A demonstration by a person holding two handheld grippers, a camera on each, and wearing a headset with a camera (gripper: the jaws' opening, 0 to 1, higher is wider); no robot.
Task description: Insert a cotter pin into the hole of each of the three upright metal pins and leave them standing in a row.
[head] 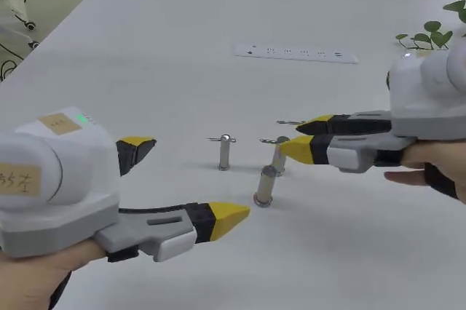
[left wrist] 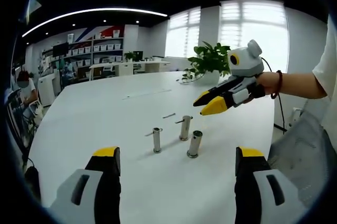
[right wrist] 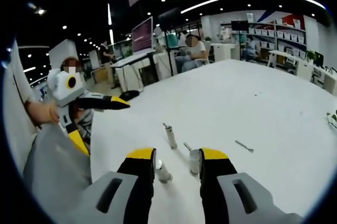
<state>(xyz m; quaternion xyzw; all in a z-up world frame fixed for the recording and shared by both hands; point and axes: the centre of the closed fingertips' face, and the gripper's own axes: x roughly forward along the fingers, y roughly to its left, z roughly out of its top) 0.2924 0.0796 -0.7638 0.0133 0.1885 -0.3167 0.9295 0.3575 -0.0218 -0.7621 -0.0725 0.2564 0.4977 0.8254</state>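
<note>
- Three upright metal pins stand on the white table (head: 145, 48), close together but not in a straight line.
- One, the left pin (head: 224, 153), has a cotter pin (head: 220, 138) through its head, so I judge it done.
- Next, the right pin (head: 279, 160) also shows a thin cotter (head: 268, 140) sticking out near its top; how far it sits through the hole I cannot tell.
- Third, the front pin (head: 264, 188) stands nearer to me than the other two, and I see nothing through its hole.
- A loose cotter pin (head: 290, 122) lies flat on the table just behind the right pin, probably meant for the front one.
- My right gripper (head: 291, 137) reaches in from the right with its jaws parted and nothing between them. The lower tip is at the right pin's head, the upper tip close to the loose cotter. I judge it is placed there either to seat that cotter or to pick up the spare.
- My left gripper (head: 196, 177) hovers low on the near side, jaws spread wide and empty, pointing at the cluster. That puts it where it could steady the front pin while the last cotter goes in.
- Two steps look left: fit the front pin, then line up all three.
</note>
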